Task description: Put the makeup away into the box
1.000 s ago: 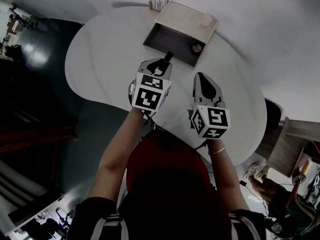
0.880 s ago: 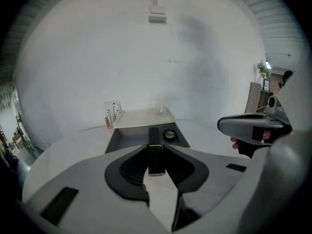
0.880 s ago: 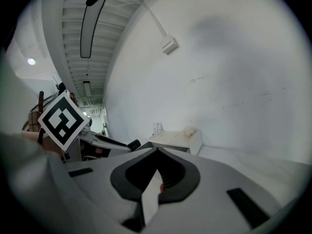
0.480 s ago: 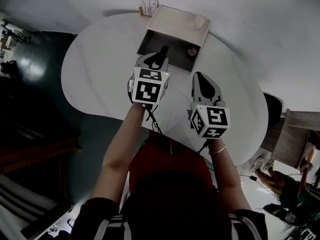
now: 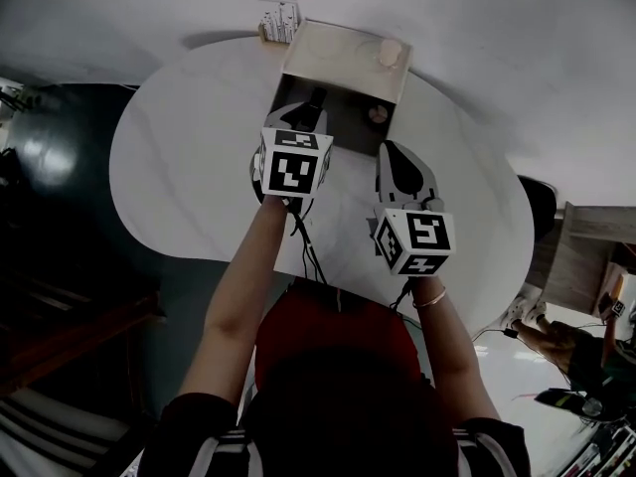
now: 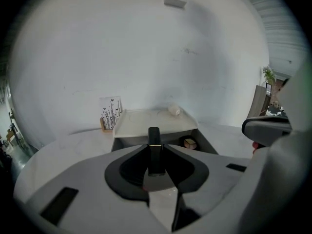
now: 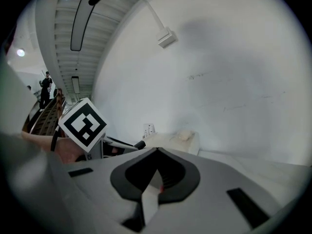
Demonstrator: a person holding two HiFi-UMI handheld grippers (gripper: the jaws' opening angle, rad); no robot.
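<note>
Head view, nearest: person in a red top (image 5: 328,331), both forearms stretched out over the white table (image 5: 189,157).

Right hand-held gripper (image 7: 157,150): jaws together, tips meeting, nothing between them. It hangs above bare table, to the right of the left one and short of the box.

Left hand-held gripper (image 5: 304,117): jaws partly apart, clamped on a slim black makeup stick (image 6: 154,152) with a thin gold band. The stick stands nearly in line with the jaws and pokes out past the tips. In the head view its far end overlaps the near edge of the box (image 6: 129,141); whether it touches the box cannot be told.

Box: open, dark grey inside, at the far side of the table near the wall. A round compact (image 6: 189,143) lies inside at the right end. The pale lid (image 6: 146,122) lies open behind, with a small whitish object (image 6: 174,110) on its far right corner.

Just left of the lid: a small upright card (image 6: 110,112) with a dark plant print.
</note>
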